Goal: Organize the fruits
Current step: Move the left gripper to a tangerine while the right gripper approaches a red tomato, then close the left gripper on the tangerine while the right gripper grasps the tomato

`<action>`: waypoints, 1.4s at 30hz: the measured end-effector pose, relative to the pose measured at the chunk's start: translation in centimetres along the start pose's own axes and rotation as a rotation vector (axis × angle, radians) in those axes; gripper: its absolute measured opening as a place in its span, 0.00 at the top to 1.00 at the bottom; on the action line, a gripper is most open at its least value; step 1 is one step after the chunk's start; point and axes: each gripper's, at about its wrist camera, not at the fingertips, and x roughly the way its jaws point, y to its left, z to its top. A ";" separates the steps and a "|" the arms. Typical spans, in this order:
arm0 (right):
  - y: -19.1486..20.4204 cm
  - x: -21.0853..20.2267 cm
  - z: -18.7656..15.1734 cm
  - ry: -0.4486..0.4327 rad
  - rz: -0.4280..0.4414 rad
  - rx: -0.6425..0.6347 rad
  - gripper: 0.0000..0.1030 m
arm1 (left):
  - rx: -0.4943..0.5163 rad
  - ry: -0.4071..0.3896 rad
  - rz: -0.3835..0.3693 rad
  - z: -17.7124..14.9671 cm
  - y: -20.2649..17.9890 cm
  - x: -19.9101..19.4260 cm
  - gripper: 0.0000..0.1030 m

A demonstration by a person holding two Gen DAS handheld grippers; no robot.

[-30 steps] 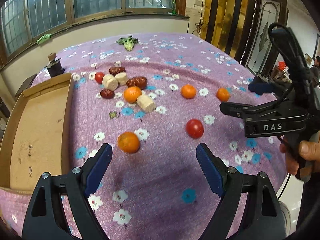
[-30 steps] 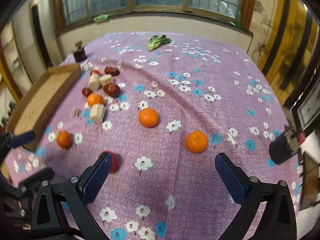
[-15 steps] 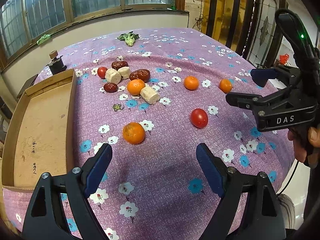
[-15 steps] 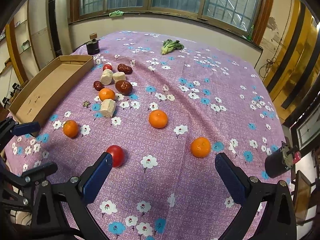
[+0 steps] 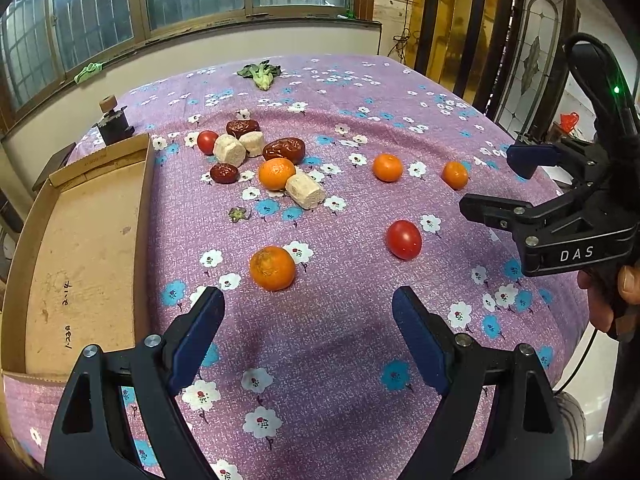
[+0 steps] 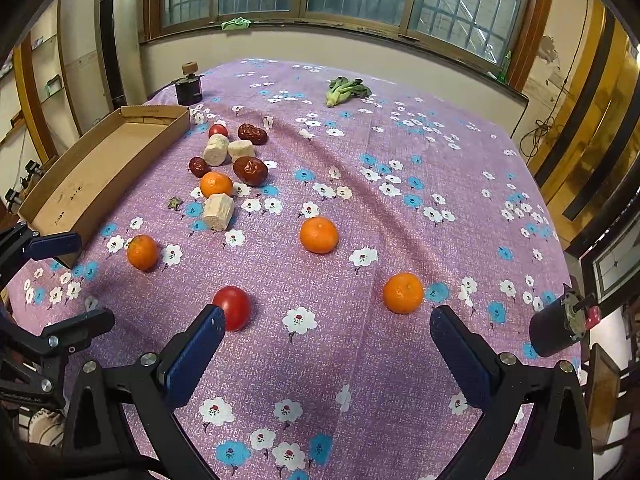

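Observation:
Fruit lies loose on a purple flowered tablecloth (image 5: pixel 328 344). Nearest my open left gripper (image 5: pixel 308 332) is an orange (image 5: pixel 272 267), just ahead of its left finger; a red tomato (image 5: pixel 404 239) lies to the right. My right gripper (image 6: pixel 326 350) is open over bare cloth, with the same tomato (image 6: pixel 233 306) at its left fingertip and another orange (image 6: pixel 402 292) near its right finger. Farther off sits a cluster of red dates (image 5: pixel 285 149), pale cylinder pieces (image 5: pixel 305 191), an orange (image 5: pixel 277 174) and a small tomato (image 5: pixel 207 141). Nothing is held.
A shallow cardboard tray (image 5: pixel 84 236) lies along the table's left side. A dark small device (image 5: pixel 113 122) stands beyond it, and a green leafy vegetable (image 5: pixel 259 73) lies at the far end. A dark cylinder (image 6: pixel 554 330) sits at the right table edge. A hand (image 5: pixel 616 296) holds the right gripper.
Both cameras have pulled back and tilted, so the table shows more fully. The fruit has not moved and both grippers stay open.

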 end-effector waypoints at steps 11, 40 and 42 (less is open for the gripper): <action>-0.2 0.5 -0.3 0.011 0.040 -0.003 0.00 | -0.019 0.018 -0.008 0.1 1.1 1.2 0.16; 2.8 5.5 -0.7 0.089 0.301 0.008 0.71 | -0.062 0.111 0.061 1.0 3.1 6.6 0.71; 2.7 4.7 -0.7 0.077 0.308 0.016 0.71 | -0.068 0.111 0.069 0.8 3.3 6.0 0.71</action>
